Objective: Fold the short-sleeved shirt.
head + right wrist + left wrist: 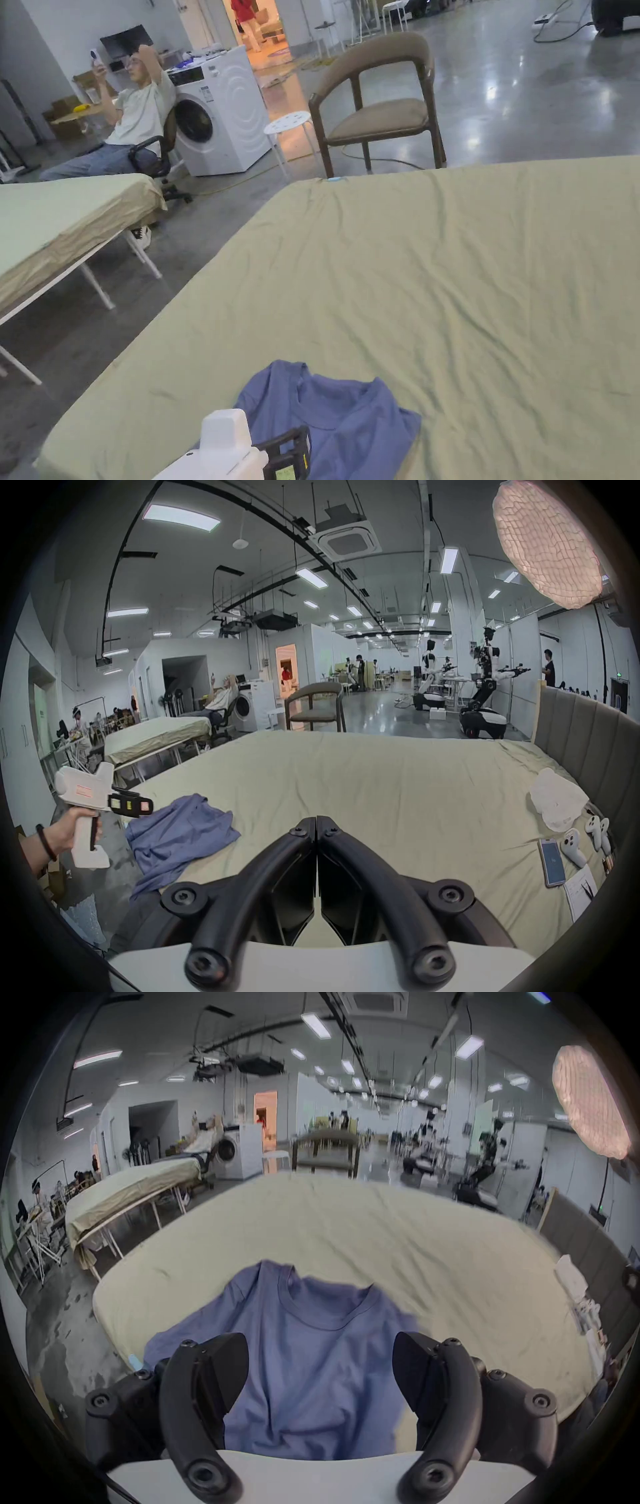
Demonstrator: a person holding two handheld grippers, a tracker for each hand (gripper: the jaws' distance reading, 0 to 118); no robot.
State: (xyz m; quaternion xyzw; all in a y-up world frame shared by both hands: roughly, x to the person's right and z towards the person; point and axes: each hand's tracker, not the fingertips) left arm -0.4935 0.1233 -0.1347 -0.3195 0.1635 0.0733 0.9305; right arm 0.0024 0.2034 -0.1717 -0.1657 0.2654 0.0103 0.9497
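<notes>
A blue short-sleeved shirt (337, 425) lies crumpled near the front left corner of a bed with a pale green sheet (475, 275). Its round neckline faces away from me in the left gripper view, where the shirt (311, 1366) spreads between the jaws. My left gripper (320, 1355) hovers over the shirt with its jaws wide apart and nothing between them. In the right gripper view, the left gripper (138, 805) is held in a hand just left of the shirt (180, 833). My right gripper (317, 821) sits above the sheet with its jaws pressed together, right of the shirt.
A headboard (588, 743) bounds the bed's right side, with a white cloth (557, 798), controllers (575, 847) and a phone (552, 861) beside it. A wooden chair (381, 100), a stool, a washing machine (219, 112) and a seated person stand beyond the bed. Another covered table (62, 219) is at left.
</notes>
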